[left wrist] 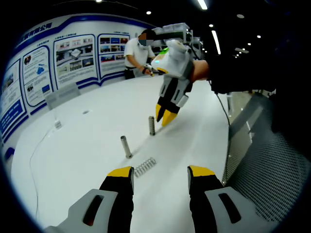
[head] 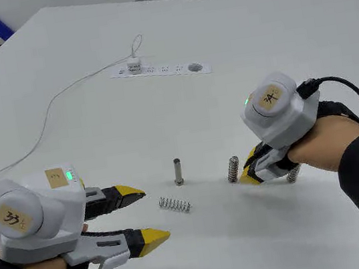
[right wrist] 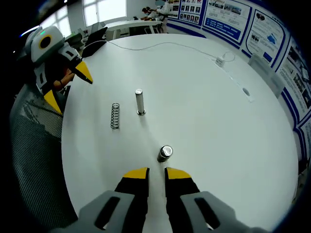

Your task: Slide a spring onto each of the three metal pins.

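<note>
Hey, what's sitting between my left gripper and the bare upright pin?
A loose spring lies flat there, just ahead of the left gripper and short of the bare pin; the left gripper view shows it.

Upright bare pin [head: 178,172], loose spring [head: 174,205] lying just beside it, spring-sleeved pin [head: 233,169] upright nearby

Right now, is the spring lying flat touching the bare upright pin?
Apart. The head view shows white table between the lying spring and the upright pin.
</note>
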{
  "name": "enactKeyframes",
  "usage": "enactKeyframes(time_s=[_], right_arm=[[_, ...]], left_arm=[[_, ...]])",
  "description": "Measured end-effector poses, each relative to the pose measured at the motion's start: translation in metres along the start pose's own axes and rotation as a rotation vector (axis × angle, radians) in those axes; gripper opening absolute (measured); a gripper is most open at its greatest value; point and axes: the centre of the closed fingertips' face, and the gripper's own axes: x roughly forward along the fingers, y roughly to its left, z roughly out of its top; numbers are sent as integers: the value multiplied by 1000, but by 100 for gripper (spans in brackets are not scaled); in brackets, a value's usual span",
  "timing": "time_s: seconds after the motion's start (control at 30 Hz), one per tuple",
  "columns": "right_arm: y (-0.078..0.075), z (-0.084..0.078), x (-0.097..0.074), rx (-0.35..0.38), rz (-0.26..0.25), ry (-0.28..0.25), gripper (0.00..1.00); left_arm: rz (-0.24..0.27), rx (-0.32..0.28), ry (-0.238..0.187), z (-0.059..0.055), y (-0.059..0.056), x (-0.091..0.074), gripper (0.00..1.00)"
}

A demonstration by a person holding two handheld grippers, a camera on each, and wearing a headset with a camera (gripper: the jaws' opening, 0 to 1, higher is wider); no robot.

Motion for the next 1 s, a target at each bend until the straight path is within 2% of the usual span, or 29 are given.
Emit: enactKeyframes(time_s=[0.27,0.57,1.0], right_arm=[[26,0,4,-16,34,-4,14],[54,25,16,-66,89,-39,15],[75,54,37,-111,131,-79,16]], left_arm=[[-2,5,3,1,-2,1,46],[1,7,3,1,-2,0,46],[0,7,3,1,-1,0,45]])
